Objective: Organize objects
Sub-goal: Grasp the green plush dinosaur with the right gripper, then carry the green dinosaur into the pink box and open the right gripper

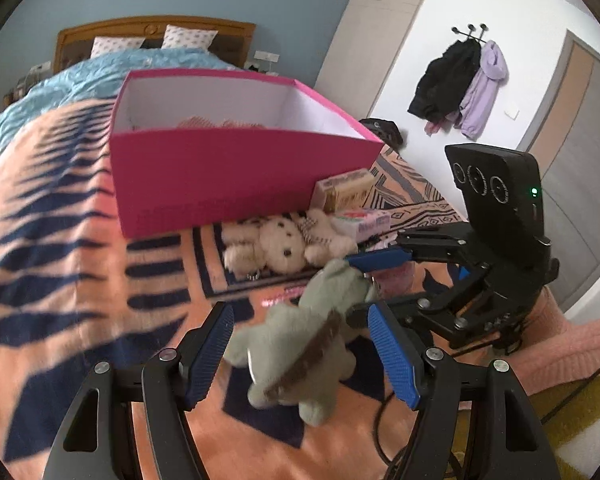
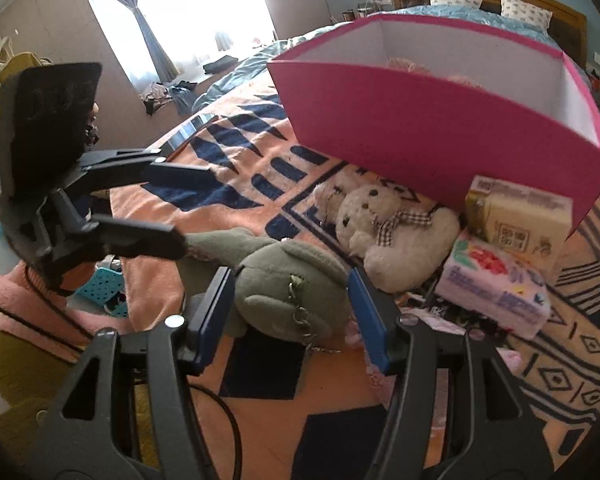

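A green plush dinosaur [image 1: 300, 356] lies on the orange and navy blanket [image 1: 80, 240] in front of a pink box [image 1: 240, 176]. My left gripper [image 1: 304, 356] is open, its blue pads standing either side of the plush's body with small gaps. My right gripper [image 2: 292, 312] is open around the plush's head [image 2: 288, 280], its pads close to both sides without squeezing. A metal key chain [image 2: 300, 314] hangs from the head. In the right wrist view the left gripper [image 2: 196, 208] comes in from the left over the plush's tail end.
A white teddy bear [image 2: 384, 232], a beige carton [image 2: 520, 216] and a pink tissue pack [image 2: 496, 288] lie against the pink box [image 2: 440, 136]. Something peach [image 1: 220, 123] lies inside the box. A pink sleeve [image 1: 580, 344] and cables run behind the grippers.
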A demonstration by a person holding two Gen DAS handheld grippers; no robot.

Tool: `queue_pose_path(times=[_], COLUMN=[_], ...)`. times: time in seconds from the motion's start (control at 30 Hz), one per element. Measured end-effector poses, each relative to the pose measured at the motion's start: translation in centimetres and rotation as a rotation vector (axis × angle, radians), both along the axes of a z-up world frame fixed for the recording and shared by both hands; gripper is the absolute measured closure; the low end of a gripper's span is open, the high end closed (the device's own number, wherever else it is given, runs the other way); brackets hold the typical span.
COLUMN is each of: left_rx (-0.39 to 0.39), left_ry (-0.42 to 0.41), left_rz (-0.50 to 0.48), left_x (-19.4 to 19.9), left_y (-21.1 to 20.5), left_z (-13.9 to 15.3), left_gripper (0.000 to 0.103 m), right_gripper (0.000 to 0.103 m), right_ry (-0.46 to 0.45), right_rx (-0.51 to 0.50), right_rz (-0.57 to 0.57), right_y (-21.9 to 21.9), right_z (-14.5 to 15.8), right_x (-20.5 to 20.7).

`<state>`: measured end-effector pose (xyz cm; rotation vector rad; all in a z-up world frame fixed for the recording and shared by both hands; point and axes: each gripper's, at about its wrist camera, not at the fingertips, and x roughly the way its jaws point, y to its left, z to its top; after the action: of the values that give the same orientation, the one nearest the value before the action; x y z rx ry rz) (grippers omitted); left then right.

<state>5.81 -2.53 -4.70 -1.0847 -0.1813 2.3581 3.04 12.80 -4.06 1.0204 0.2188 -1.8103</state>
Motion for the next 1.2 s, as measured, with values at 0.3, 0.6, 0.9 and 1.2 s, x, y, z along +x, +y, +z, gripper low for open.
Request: queue_pose_path(times=[0.3,0.6,0.9,1.2], left_rx=[0.032,0.044,0.006,-0.019], left_ry=[-0.131,-0.141,-0.107,0.013], left_rz=[0.051,0.056,0.062,0.063], left_x=[0.8,1.0,1.0,0.3], left_y=[-0.8,-0.7,-0.2,-0.9], left_z=[-3.4,-3.6,-2.6,1.2], left_gripper=[0.033,0.058,0.059,0.059], right_gripper=[0.042,0.043,0.043,0.043], right_ry=[0.012,0.000,0.011,0.064], right_rx=[0.010,0.007,0.008,-0.068], right_rz=[-0.007,-0.045,-0.041,-0.065], right_y=[-0.4,-0.1,-0.2,0.3], right_z=[-0.3,-0.3,0.0,3.0], right_x=[0.5,0.3,0.7,1.0])
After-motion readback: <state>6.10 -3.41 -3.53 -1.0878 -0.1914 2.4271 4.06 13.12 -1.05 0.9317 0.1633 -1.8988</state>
